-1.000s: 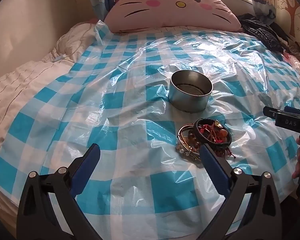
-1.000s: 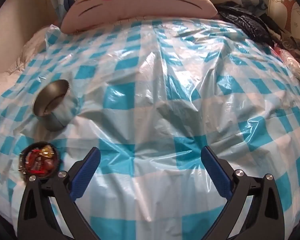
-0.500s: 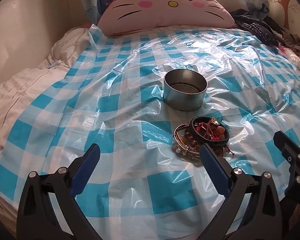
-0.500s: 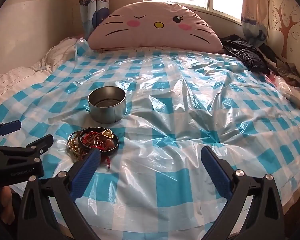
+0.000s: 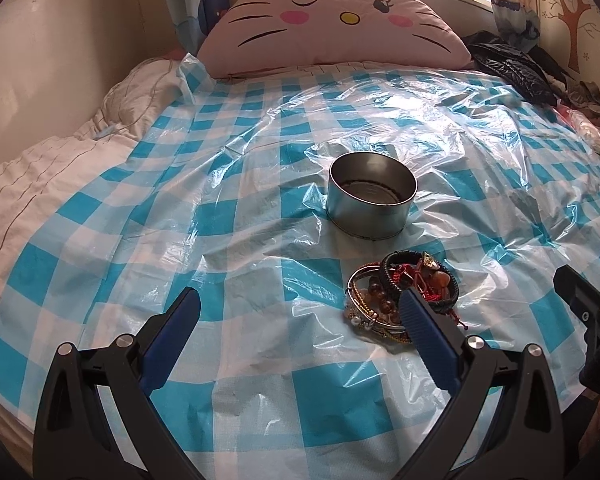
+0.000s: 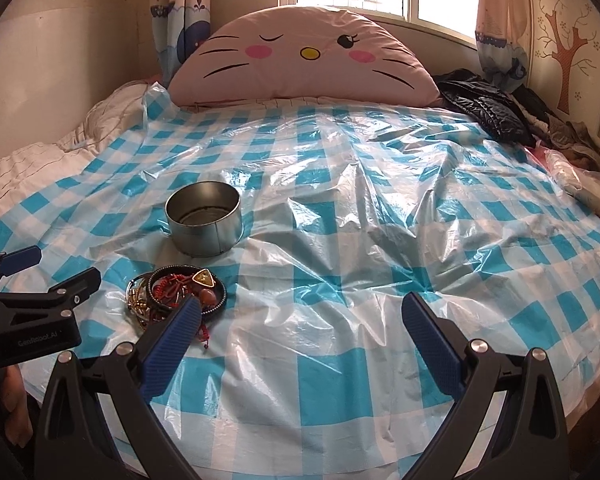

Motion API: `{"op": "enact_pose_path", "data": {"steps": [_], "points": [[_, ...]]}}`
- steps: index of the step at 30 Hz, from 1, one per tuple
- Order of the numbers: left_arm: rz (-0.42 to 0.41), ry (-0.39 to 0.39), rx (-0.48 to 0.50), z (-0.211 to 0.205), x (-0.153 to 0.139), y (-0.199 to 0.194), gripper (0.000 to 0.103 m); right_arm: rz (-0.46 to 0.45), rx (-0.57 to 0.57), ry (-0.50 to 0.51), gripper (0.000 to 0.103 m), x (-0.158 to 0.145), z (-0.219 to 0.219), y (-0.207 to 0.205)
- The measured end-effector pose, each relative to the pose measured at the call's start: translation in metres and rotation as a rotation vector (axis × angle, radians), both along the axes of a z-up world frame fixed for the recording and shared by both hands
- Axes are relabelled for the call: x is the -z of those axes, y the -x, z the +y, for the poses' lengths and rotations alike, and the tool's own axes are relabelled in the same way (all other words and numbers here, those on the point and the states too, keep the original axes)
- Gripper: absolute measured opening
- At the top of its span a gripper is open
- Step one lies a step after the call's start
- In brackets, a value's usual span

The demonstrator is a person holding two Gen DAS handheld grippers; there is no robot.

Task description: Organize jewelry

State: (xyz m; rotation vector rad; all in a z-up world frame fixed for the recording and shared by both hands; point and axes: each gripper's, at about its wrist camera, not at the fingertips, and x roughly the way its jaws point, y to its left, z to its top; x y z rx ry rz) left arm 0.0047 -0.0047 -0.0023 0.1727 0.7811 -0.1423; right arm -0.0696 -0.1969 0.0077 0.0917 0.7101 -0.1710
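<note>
Two grippers hung above the near edge of the bed, neither touching anything. The left gripper [image 5: 300, 312] had its blue-padded jaws spread wide with nothing between them; the right gripper [image 6: 300, 316] stood just as wide and just as bare (its dark body also showed at the right margin of the left wrist view).

On the blue-and-white checked plastic sheet [image 5: 236, 216] lay the pile of jewelry [image 5: 400, 296]: several bangles and bead bracelets lying flat, rings facing upward, heaped so that the pile ran longest from left to right as the left camera saw it. A black braided bracelet [image 5: 386, 276] sat on top at the right, ringing a tangle of red cord and brownish beads, with a small gold triangular charm [image 6: 204, 277] toward the far side. Thin gold and silver bangles [image 5: 358, 300] spilled out to the left of it. The left gripper's right finger crossed in front of the pile's near edge, and in the right wrist view that gripper's left finger did the same.

Just beyond the pile, apart from it, a round metal tin [image 5: 371, 200] stood upright with its mouth open to the ceiling. Farther back a pink cat-face pillow [image 6: 304, 60] leaned at the head of the bed, with dark clothes [image 6: 488, 112] heaped to its right and a rumpled white quilt [image 5: 40, 176] along the left side.
</note>
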Motion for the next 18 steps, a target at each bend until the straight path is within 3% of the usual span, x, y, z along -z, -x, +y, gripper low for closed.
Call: {"op": "enact_pose_path", "data": {"steps": [5,18], "points": [[0.003,0.004,-0.015,0.0026,0.0003,-0.0011,0.096,0.007,0.022,-0.051,0.096,0.001,-0.0083,-0.0017],[0.003,-0.002,-0.022,0.003,0.0011,-0.002,0.096,0.002,0.008,-0.023,0.096,-0.0001,-0.0018,-0.0019]]}}
